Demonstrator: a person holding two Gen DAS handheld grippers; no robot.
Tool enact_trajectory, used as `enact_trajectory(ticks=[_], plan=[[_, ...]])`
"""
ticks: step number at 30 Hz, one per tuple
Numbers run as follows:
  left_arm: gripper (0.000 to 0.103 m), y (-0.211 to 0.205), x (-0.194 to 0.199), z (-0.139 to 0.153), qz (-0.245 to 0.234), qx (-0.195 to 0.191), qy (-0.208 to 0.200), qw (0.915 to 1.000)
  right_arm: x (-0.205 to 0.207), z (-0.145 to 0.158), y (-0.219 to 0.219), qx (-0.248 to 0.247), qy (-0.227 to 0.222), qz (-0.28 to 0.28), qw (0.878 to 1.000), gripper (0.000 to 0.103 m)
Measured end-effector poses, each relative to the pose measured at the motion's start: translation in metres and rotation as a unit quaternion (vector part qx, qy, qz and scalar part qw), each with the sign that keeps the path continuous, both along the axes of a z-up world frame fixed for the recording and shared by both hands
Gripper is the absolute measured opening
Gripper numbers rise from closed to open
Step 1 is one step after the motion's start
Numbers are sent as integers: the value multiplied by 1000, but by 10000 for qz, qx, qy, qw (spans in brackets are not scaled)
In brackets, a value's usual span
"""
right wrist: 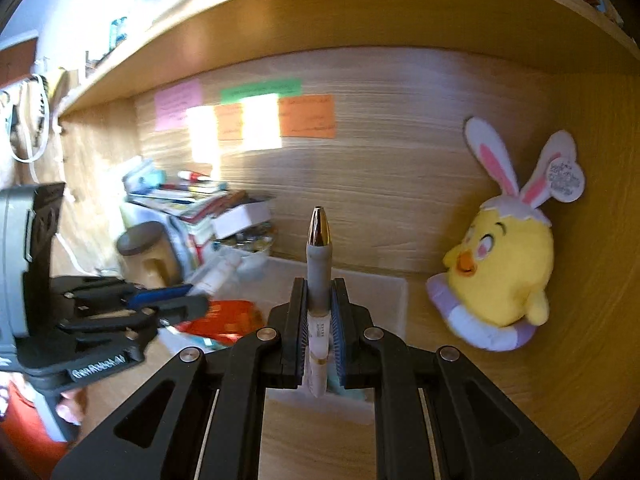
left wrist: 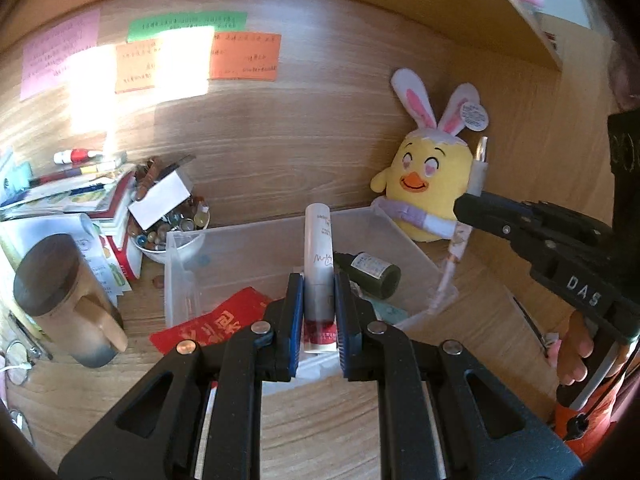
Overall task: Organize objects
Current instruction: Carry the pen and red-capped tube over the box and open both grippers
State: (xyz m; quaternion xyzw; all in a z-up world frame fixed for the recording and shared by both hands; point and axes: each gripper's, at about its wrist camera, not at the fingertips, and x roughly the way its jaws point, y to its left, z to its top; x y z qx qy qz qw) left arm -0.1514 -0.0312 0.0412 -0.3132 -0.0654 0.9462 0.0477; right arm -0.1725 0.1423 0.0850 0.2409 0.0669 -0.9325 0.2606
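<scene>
Jaws of the left gripper (left wrist: pixel 318 300) are pinched on a white tube (left wrist: pixel 319 256) with a red lower end, held upright over the clear bin (left wrist: pixel 408 240). Inside the bin lie a dark green bottle (left wrist: pixel 370 274) on its side and a red packet (left wrist: pixel 216 326) at the near left. Jaws of the right gripper (right wrist: pixel 319 316) clamp a pen (right wrist: pixel 319 280), its metal tip pointing up and away, also above the bin (right wrist: pixel 394 300).

On the wooden table (left wrist: pixel 320 420), a yellow chick plush (left wrist: pixel 426 184) with rabbit ears leans at the far right corner, just beside the bin. Left of the bin stand a lidded mug (left wrist: pixel 60 300), a bowl (left wrist: pixel 168 244) of small items and a stack of books (left wrist: pixel 80 196). Coloured sticky notes (left wrist: pixel 244 56) are stuck to the wooden back panel, where a patch of sunlight falls. A shelf (right wrist: pixel 320 20) runs overhead.
</scene>
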Motion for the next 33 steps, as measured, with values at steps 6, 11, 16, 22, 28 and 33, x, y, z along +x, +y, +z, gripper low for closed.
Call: enact_trajectory(ticks=[6, 11, 16, 22, 28, 33], plan=[[14, -1, -23, -10, 36, -35, -230, 9997, -16, -13, -8, 400, 27, -186, 9990, 10], [14, -3, -38, -21, 33, -9, -409, 9992, -26, -16, -16, 544, 31, -201, 9983, 10], [14, -3, -47, -37, -25, 46, -634, 9980, -35, -18, -24, 671, -39, -95, 9977, 10], [16, 0, -46, -42, -82, -62, -628, 9980, -34, -30, -24, 640, -370, 121, 9972, 10], [30, 3, -33, -37, -44, -180, -511, 9985, -30, -43, -20, 599, -644, 221, 9959, 15], [42, 7, -9, -31, -54, -267, -315, 9991, -13, -55, -12, 521, -933, 511, 9930, 34]])
